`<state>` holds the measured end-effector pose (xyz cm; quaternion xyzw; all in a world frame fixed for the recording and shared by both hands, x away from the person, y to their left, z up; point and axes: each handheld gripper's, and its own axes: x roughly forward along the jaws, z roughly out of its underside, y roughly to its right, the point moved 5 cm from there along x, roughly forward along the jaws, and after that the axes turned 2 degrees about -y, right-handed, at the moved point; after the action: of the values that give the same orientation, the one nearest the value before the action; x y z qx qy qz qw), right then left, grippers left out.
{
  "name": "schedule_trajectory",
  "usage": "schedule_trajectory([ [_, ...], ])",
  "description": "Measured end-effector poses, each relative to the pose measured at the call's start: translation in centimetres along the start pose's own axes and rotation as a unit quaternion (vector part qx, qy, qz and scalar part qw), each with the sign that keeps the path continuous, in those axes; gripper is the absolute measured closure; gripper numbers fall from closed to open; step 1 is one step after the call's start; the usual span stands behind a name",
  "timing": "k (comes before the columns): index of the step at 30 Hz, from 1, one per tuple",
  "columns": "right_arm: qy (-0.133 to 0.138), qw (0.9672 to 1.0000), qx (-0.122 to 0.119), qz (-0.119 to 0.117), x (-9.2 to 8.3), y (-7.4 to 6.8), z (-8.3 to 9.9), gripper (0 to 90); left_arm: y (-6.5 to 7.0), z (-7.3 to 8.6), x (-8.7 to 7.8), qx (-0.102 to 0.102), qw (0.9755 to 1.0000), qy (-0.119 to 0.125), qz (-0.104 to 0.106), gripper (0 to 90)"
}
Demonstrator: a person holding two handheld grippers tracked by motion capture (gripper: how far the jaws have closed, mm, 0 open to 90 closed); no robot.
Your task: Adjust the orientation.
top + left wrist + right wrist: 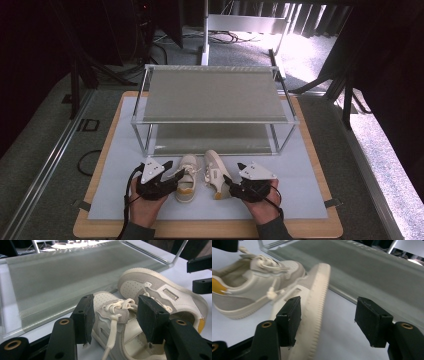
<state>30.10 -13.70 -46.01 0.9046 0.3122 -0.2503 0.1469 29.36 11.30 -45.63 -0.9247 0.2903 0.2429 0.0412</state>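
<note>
Two small cream-and-grey sneakers sit side by side on the white mat (300, 195) that covers the worktop (332, 227), just in front of a clear two-tier shoe rack (212, 95) with grey shelves.

The left shoe (186, 181) stands upright on its sole, toe pointing at the rack's lower shelf, a yellow patch at its heel. The left tongs (115, 315) are level with its laces and tongue; in the left gripper view the two black pads straddle the shoe's upper with a clear gap on either side — the tongs are open and not pressing on anything. The left-hand pad sits just beside the shoe's side, the right-hand pad hangs over the collar by the laces, and I cannot tell whether either one brushes the fabric.

The right shoe (216, 174) lies just beside its partner, angled a little away from it in the high view. From the right gripper view it is tipped, its ribbed sole edge (315, 315) turned towards the camera. The right tongs (325, 320) stand wide — open as well: the left pad is against or just beside that sole edge, while the other pad hangs over bare mat, well apart from the shoe.

Both hands come in from the near edge of the worktop, the left hand (145, 207) and the right hand (265, 205) each wrapped around its tool, cables trailing back.
</note>
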Motion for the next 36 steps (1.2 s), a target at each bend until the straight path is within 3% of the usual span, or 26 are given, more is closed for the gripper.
schedule_trajectory([
  [21,-0.011,0.9986,-0.038,-0.033,1.2,-2.6,-0.8,36.8,-0.3,0.3,-0.1,-0.013,0.9999,0.005,0.0,47.4],
  [26,-0.02,0.9981,-0.045,-0.038,1.6,-3.2,-0.7,34.5,-0.5,0.1,-0.5,-0.02,0.9996,0.019,-0.01,47.6],
  [32,-0.024,0.9978,-0.052,-0.034,1.8,-3.4,-0.6,32.3,-0.7,0.1,-0.6,-0.023,0.9995,0.019,-0.012,47.5],
  [36,-0.031,0.9964,-0.077,-0.02,2.1,-3.7,-0.6,29.1,-0.6,0.2,-0.6,-0.022,0.9995,0.018,-0.011,47.5],
])
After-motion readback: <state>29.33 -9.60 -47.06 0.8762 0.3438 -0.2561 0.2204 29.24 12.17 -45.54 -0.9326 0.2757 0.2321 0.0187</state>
